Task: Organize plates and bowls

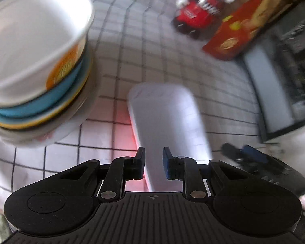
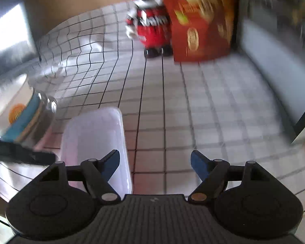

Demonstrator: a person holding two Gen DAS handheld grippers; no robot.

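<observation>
L gripper [image 1: 153, 162] jaws narrowly apart over white oblong plastic tray [image 1: 168, 126]; R gripper [image 2: 155, 163] wide apart, empty, above gridded white tablecloth [image 2: 172, 111].

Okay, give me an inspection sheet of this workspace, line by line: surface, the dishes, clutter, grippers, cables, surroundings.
Surface: white tiled cloth with dark grid lines, rumpled at the far left.
Job's things: stack of bowls, a white bowl with an orange print on top, blue and yellow rims below; white rectangular tray lying flat beside the stack.
Clutter: red toy figure and red box at the far edge.
Grippers: left gripper nearly closed above the tray's near end, nothing visibly clamped; right gripper open and empty, right of the tray.
Cables: nothing seen.
Surroundings: dark appliance at right; views motion-blurred.
</observation>
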